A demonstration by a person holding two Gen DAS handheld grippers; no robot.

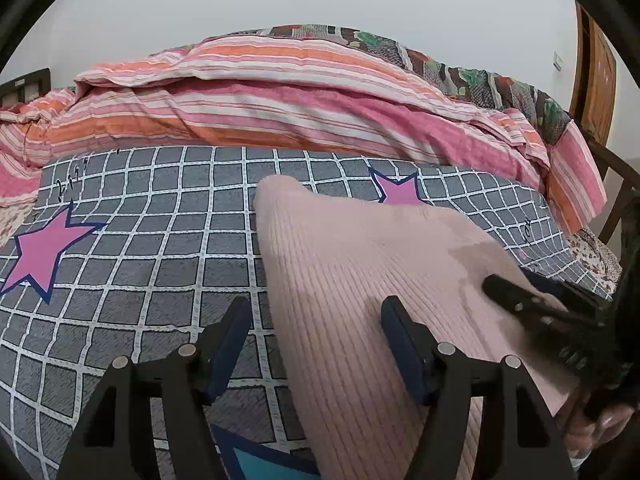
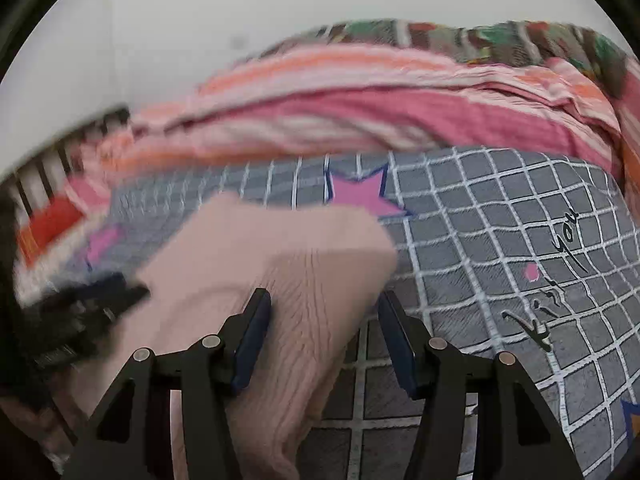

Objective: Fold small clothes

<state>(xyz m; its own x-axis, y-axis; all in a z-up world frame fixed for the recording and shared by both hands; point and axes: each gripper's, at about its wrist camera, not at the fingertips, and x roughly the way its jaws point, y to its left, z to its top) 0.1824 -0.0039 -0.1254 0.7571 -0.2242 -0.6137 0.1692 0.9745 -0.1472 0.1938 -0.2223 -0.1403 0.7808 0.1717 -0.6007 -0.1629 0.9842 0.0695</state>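
Note:
A pale pink ribbed knit garment (image 1: 360, 280) lies on the grey checked bedspread (image 1: 140, 248). It also shows in the right wrist view (image 2: 288, 280), blurred. My left gripper (image 1: 316, 328) is open, its jaws wide apart over the garment's left edge, holding nothing. My right gripper (image 2: 324, 320) is open over the garment's right edge, holding nothing. In the left wrist view the right gripper (image 1: 532, 300) shows as a dark shape resting on the garment's right side; whether its tips pinch cloth there is unclear. The left gripper (image 2: 100, 300) shows blurred at the left of the right wrist view.
A bunched pink and orange striped quilt (image 1: 280, 100) lies along the far side of the bed, with a patterned blanket (image 1: 460, 68) behind it. Pink stars (image 1: 44, 256) mark the bedspread. A wooden door (image 1: 596, 72) stands at the right. A dark bed frame (image 1: 616, 184) edges the right.

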